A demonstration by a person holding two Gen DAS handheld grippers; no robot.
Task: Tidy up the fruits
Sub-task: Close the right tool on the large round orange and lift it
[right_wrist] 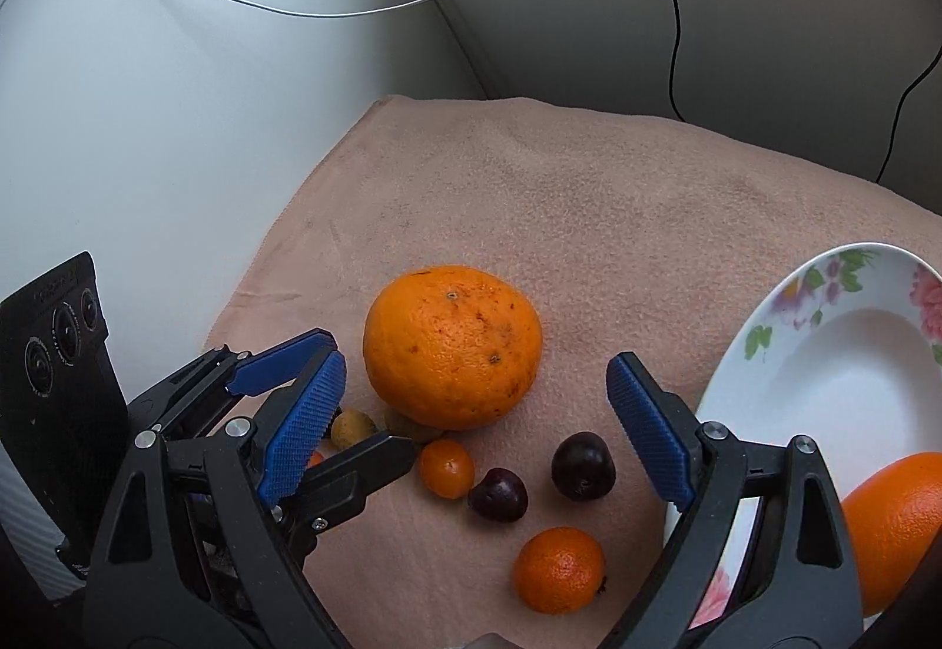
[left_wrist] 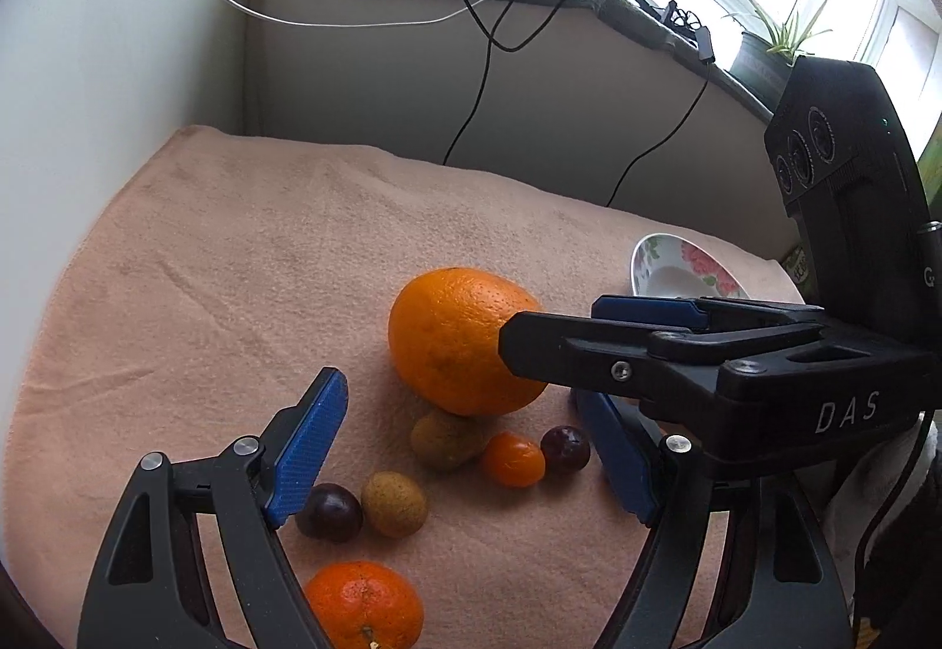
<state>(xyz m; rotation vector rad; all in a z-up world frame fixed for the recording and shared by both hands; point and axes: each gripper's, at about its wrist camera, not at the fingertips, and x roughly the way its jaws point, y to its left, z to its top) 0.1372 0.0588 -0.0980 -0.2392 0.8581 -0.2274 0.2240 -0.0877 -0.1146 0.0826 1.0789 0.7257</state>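
A large orange (left_wrist: 456,340) (right_wrist: 452,345) lies on the pink towel (left_wrist: 235,266) (right_wrist: 559,189). Below it lie small fruits: a kumquat (left_wrist: 512,459) (right_wrist: 446,468), two dark cherries (right_wrist: 583,466) (right_wrist: 498,494), brown longans (left_wrist: 393,505) (left_wrist: 443,440), a mandarin (left_wrist: 364,605) (right_wrist: 558,569). My left gripper (left_wrist: 465,449) is open above the small fruits. My right gripper (right_wrist: 477,425) is open, just below the large orange. A floral plate (right_wrist: 824,390) (left_wrist: 683,269) at the right holds another orange (right_wrist: 895,525).
A white wall stands at the left and a grey ledge at the back with hanging cables (left_wrist: 483,60). A potted plant (left_wrist: 771,48) sits on the sill at the right. The towel's edge drops off at left and back.
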